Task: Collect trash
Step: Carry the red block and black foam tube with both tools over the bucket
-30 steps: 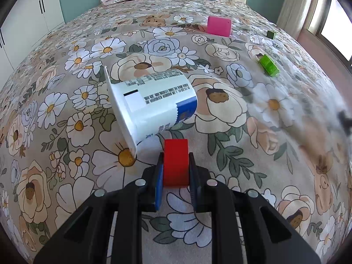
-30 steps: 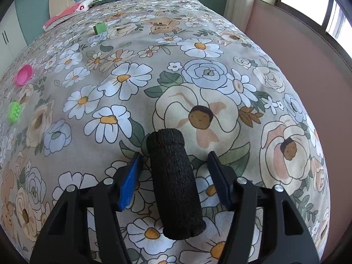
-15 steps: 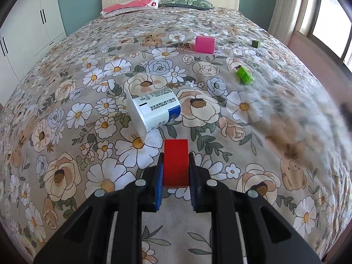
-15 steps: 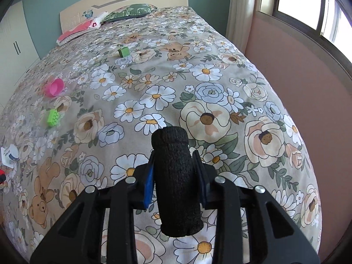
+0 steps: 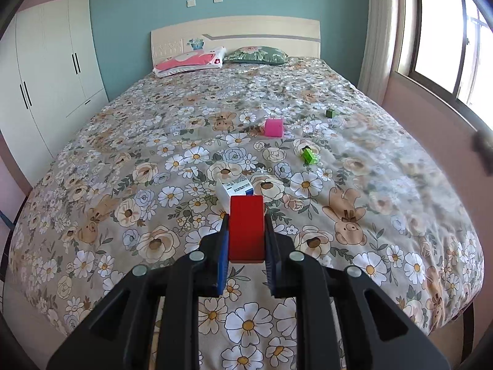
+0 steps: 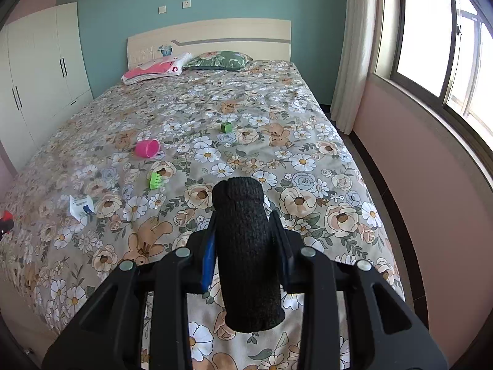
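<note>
My left gripper (image 5: 246, 231) is shut on a red block (image 5: 246, 228) and holds it high above the flowered bed. My right gripper (image 6: 246, 234) is shut on a black foam roll (image 6: 246, 246), also lifted above the bed. A white and blue paper cup (image 5: 235, 188) lies on its side on the bedspread just beyond the red block; it also shows in the right wrist view (image 6: 80, 206). A pink cup (image 5: 273, 127) (image 6: 148, 148), a light green toy brick (image 5: 309, 155) (image 6: 155, 180) and a dark green cube (image 5: 330, 113) (image 6: 226, 127) lie further up the bed.
The bed (image 5: 154, 141) fills the room's middle, with two pillows (image 5: 191, 60) at the headboard. A white wardrobe (image 5: 46, 71) stands to the left. A pink wall and window (image 6: 431, 61) run along the right, with a narrow floor strip beside the bed.
Both grippers have pulled back and risen away from the bedspread, carrying their objects. The right gripper closed on the black roll. The paper cup stayed lying on the bed.
</note>
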`<state>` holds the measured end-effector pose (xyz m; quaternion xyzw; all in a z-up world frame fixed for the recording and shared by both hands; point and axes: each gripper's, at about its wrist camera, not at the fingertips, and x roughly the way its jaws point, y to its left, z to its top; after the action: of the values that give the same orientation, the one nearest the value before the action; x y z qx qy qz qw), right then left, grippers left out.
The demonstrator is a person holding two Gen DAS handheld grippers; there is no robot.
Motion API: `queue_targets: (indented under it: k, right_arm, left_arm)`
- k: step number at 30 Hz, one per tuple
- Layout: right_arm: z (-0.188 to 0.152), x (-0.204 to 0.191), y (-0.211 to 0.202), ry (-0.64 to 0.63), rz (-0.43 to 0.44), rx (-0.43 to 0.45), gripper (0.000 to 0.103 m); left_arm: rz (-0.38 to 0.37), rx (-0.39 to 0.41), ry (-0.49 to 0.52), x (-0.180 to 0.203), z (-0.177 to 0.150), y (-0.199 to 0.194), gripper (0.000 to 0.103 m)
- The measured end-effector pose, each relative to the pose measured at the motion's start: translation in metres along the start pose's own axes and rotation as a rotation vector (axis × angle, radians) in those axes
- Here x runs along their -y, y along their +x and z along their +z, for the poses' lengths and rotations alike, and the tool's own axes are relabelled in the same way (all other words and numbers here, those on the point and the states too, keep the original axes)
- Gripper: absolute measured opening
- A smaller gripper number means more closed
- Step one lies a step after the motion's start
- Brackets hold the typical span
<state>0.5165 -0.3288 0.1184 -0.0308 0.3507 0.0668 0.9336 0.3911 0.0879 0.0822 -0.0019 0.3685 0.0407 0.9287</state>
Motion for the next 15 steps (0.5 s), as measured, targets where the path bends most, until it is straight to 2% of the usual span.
queue_targets:
  k: [8, 15]
  right_arm:
    - [-0.007, -0.035, -0.126, -0.048, 0.053, 0.114, 0.033]
    - [-0.035, -0.076, -0.209, -0.131, 0.13, 0.177, 0.033]
  left_arm:
    - [-0.009, 0.144, -0.017, -0.01, -0.005, -0.121, 0.022]
    - [-0.021, 0.222, 0.001, -0.007, -0.033, -0.194, 0.022]
